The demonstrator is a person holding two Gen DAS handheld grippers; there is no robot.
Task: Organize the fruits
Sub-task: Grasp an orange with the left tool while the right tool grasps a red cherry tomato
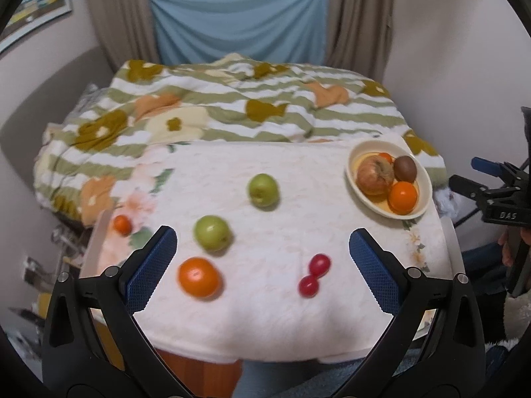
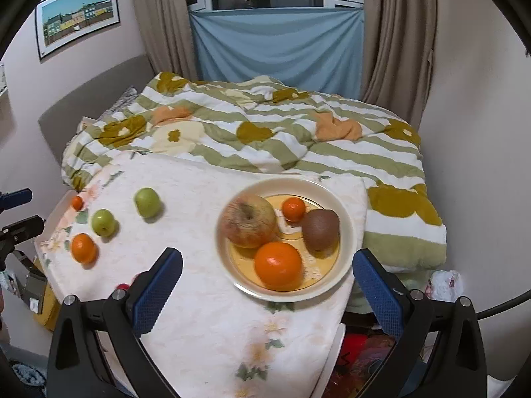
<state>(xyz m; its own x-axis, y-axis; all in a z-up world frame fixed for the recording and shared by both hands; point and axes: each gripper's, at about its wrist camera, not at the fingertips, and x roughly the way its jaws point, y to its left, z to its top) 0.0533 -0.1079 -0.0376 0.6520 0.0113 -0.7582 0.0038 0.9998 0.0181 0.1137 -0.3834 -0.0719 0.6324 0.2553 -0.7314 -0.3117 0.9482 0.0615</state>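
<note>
A cream plate (image 2: pixel 346 229) holds a red apple (image 2: pixel 249 220), a kiwi (image 2: pixel 320 229), a big orange (image 2: pixel 278 266) and a small orange (image 2: pixel 293 209); the plate also shows in the left wrist view (image 1: pixel 426 182). Loose on the cloth lie two green apples (image 1: pixel 263 189) (image 1: pixel 212 233), an orange (image 1: pixel 199 277), a small orange (image 1: pixel 121 224) and two red tomatoes (image 1: pixel 313 275). My left gripper (image 1: pixel 262 268) is open and empty above the cloth's near edge. My right gripper (image 2: pixel 267 285) is open and empty, in front of the plate.
The table wears a white floral cloth (image 1: pixel 265 318). Behind it lies a bed with a green striped quilt (image 1: pixel 232 106). A wall (image 2: pixel 481 165) stands close on the right. Clutter sits low at the left (image 1: pixel 43 265) and under the table's right corner (image 2: pixel 365 351).
</note>
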